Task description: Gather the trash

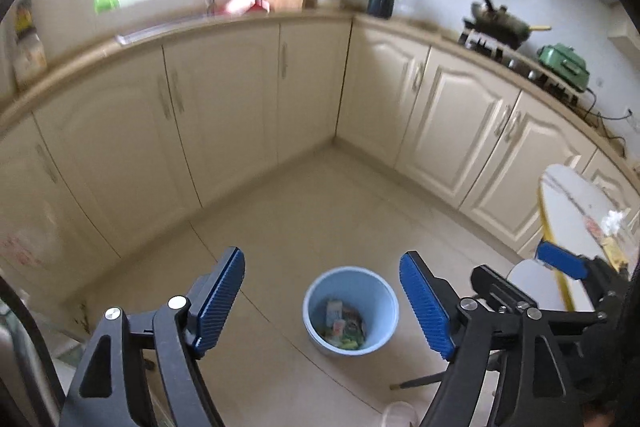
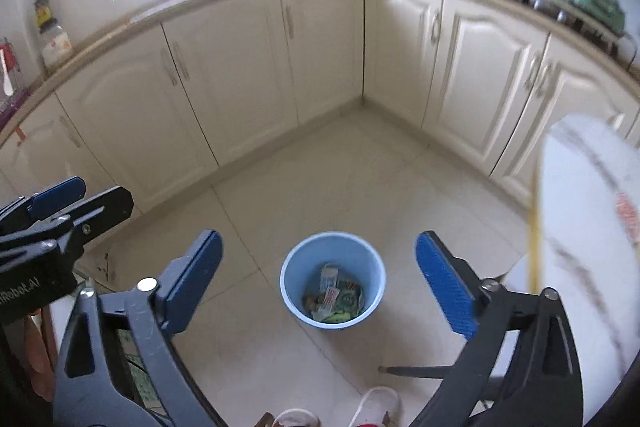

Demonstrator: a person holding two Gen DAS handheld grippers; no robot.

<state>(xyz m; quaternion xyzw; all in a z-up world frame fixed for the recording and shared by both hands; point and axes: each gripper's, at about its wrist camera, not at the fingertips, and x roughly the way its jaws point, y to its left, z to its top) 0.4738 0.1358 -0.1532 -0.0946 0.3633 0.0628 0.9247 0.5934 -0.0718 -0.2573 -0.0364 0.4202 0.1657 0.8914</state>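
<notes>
Left tool (image 1: 322, 301) spread wide, empty, right tool (image 2: 319, 283) likewise, both above round light-blue plastic bin (image 2: 290, 287) on tiled floor (image 2: 320, 187), crumpled wrappers (image 2: 334, 297) inside.

Open floor (image 2: 320, 187) around bucket (image 2: 333, 255); table (image 2: 580, 207) rightward.

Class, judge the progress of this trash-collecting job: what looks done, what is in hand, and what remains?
Done: several wrappers and packets already lie in the blue bin on the floor. In hand: nothing; the left tongs and right tongs are both open and empty above the bin. Left: crumpled paper and wrappers seem to remain on the white table at right, though blurred.
</notes>
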